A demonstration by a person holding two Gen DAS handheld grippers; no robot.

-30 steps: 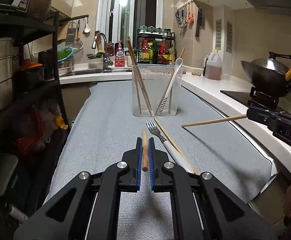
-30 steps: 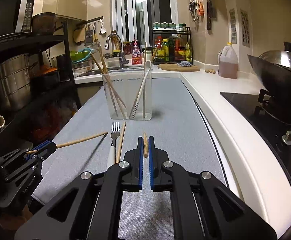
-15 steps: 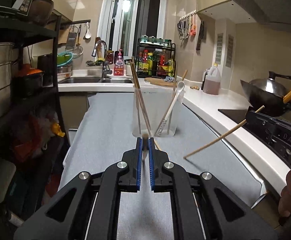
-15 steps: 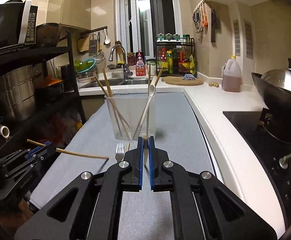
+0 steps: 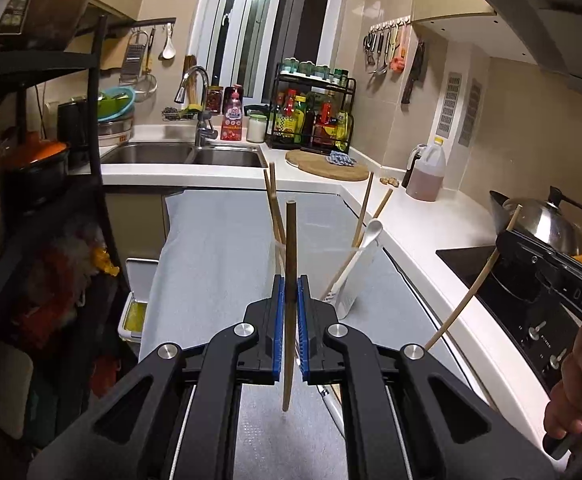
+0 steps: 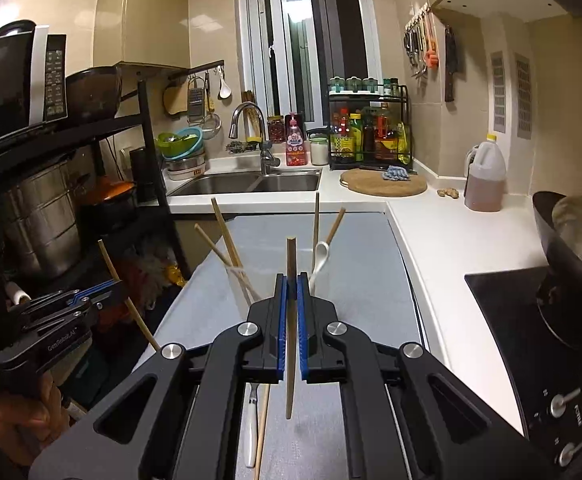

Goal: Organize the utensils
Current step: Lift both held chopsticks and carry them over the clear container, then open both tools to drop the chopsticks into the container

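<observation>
My left gripper point(image 5: 290, 280) is shut on a wooden chopstick point(image 5: 289, 248), held upright above the grey mat. My right gripper point(image 6: 291, 280) is shut on another wooden chopstick point(image 6: 291, 264), also upright. Each gripper shows in the other's view: the right gripper point(image 5: 501, 242) with its slanted chopstick point(image 5: 471, 292), the left gripper point(image 6: 111, 288) with its slanted chopstick point(image 6: 131, 304). The clear holder point(image 5: 355, 280) stands just ahead and below, with several chopsticks and a white spoon point(image 5: 365, 240) in it. A fork point(image 6: 250, 420) and a loose chopstick point(image 6: 262, 428) lie on the mat under the right gripper.
A black shelf rack point(image 5: 31, 200) with pots stands at the left. A wok point(image 5: 543, 220) sits on the black cooktop point(image 5: 491, 280) at the right. The sink point(image 5: 187, 156), spice rack point(image 5: 311, 120), cutting board point(image 5: 327, 166) and oil jug point(image 5: 427, 176) are behind.
Both grippers have risen from the mat and tilted down, turning their chopsticks from lying forward to upright. The holder now sits lower in both views.
</observation>
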